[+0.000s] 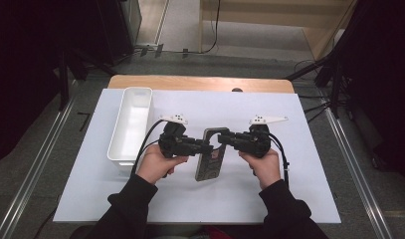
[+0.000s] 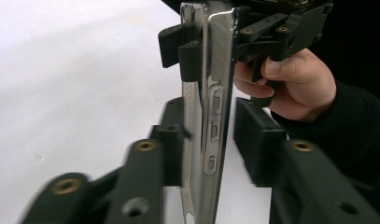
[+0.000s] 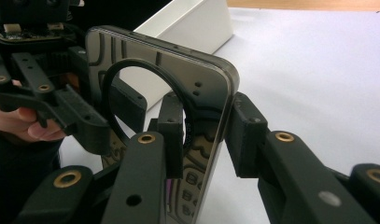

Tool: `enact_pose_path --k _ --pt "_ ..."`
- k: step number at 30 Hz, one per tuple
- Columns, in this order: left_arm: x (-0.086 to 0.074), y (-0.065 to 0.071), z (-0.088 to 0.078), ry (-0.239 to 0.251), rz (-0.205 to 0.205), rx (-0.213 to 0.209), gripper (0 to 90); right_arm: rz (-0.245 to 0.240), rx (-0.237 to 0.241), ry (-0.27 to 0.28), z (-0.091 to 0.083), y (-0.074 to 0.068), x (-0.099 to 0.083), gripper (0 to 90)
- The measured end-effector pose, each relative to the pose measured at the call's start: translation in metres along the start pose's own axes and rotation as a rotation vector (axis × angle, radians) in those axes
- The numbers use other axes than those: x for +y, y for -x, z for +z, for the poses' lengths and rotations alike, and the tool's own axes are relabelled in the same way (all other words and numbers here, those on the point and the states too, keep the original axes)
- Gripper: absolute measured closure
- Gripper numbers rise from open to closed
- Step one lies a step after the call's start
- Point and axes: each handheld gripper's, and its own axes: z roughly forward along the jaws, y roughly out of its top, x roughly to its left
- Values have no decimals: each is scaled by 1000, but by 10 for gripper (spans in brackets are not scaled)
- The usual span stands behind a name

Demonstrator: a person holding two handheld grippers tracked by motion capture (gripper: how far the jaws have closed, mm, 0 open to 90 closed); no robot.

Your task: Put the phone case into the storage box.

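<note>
- Currently hangs edge-up over the middle of the white mat (image 1: pixel 269 189): a phone case (image 1: pixel 212 154), pinched near its top corner by the right gripper (image 1: pixel 223 138), jaws clamped tight on it.
- Lower down, flanked by the left gripper (image 1: pixel 206 147), jaws parted: one pad at the case wall, the other clear of it, so no real grip there.
- Risks a swing or twist of the case on that single corner pinch; likely cause, glossy plastic sliding between hard black pads.
- Could also drop to the mat if the right jaws ease before the left ones close.
- Might flex or crack under a hard squeeze across the thin side rail with its button cutouts.
- Looks like a thin, smoky, see-through shell: rounded corners, a line pattern on the back, a black ring set into it.
- At about ten o'clock from the case, a smooth-walled, white, rectangular bin (image 1: pixel 136 89); at twelve o'clock, the bare wood of the table (image 1: pixel 200 83).
</note>
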Motion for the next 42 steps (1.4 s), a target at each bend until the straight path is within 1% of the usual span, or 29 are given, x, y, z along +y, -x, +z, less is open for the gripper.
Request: enact_pose_path --k 2,3,4,6,7,8,9,11,13,14,15,17,18,19,20,23,26,29,32,34,37,39,42 --pt "0 1 0 -1 6 3 570 4 -2 2 -1 0 0 683" --pt "1 3 1 5 22 18 539 5 -2 2 -1 0 0 683" --pt "1 3 1 8 29 24 503 7 -3 3 -1 0 1 683" --pt "1 3 1 12 38 43 460 5 -5 4 -2 0 1 683" --pt "1 3 1 14 41 56 422 6 -5 4 -3 0 1 683" --pt "1 2 1 8 44 67 406 4 -6 4 -3 0 1 683" --pt "1 2 1 9 38 71 406 4 -8 5 -3 0 2 683" --pt "1 2 1 15 35 68 372 5 -14 3 -4 0 2 683" --pt "1 2 0 18 37 70 369 2 -17 2 -4 0 2 683" --pt "1 3 0 29 48 71 348 -1 -21 2 -5 0 3 683" --pt "1 4 0 30 51 75 332 1 -21 3 -5 0 3 683" --pt "2 4 0 31 58 80 331 5 -23 4 -6 0 3 683" --pt "2 4 -1 42 66 89 325 5 -28 7 -7 1 3 683" --pt "2 4 -1 42 66 89 298 5 -28 7 -7 1 3 683" --pt "2 4 -1 43 66 89 291 6 -34 4 -8 1 4 684" --pt "2 4 -2 49 56 106 290 5 -40 10 -9 1 4 684" --pt "3 4 -2 64 44 107 289 11 -48 10 -11 2 5 684" --pt "3 5 -4 62 48 123 289 10 -52 12 -13 3 6 684" --pt "3 5 -5 68 49 126 289 9 -64 14 -14 3 7 684" --pt "3 6 -5 70 58 133 289 11 -72 13 -15 2 7 684" --pt "3 8 -5 74 63 127 289 8 -81 13 -16 2 8 684" --pt "3 9 -6 83 70 132 289 5 -92 11 -16 1 8 684" --pt "3 9 -7 81 75 135 290 9 -100 13 -17 2 8 684"
